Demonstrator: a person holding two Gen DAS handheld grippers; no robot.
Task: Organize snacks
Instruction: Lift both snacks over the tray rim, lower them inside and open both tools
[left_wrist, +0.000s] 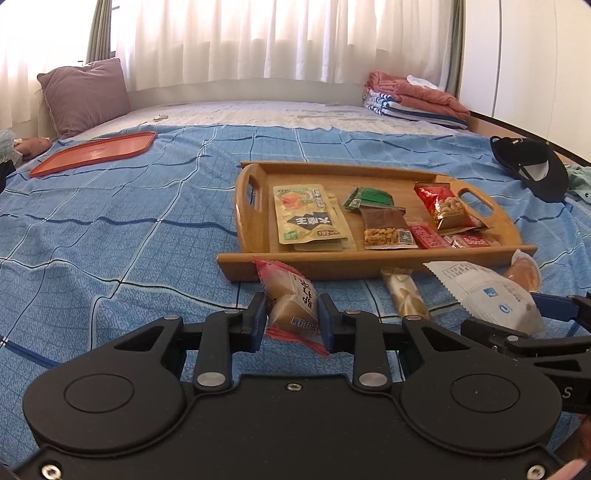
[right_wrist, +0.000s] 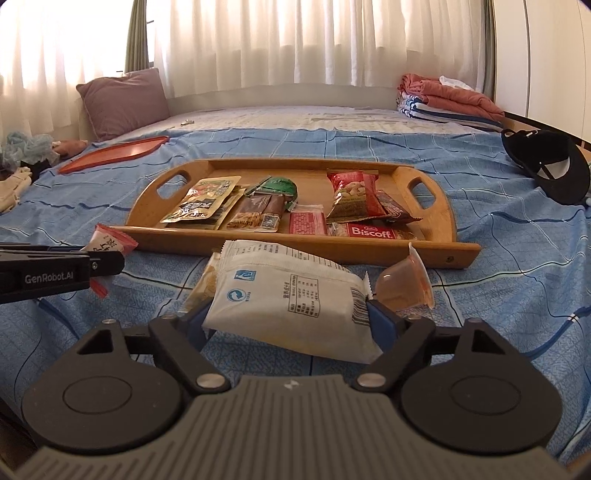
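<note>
Left gripper (left_wrist: 292, 316) nearly closed, pinching a small red-edged pastry packet (left_wrist: 291, 301). Right gripper (right_wrist: 286, 320) wide, clamping a puffy white crinkly pouch (right_wrist: 286, 293). I read this as mid-pickup; next both go over the rim into the bamboo tray (right_wrist: 317, 245) just ahead.

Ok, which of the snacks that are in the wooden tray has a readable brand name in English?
The flat red Biscoff packet at the tray's near edge. It shows "Biscoff" in white letters; the other packets there show no brand name in English that can be read.
</note>
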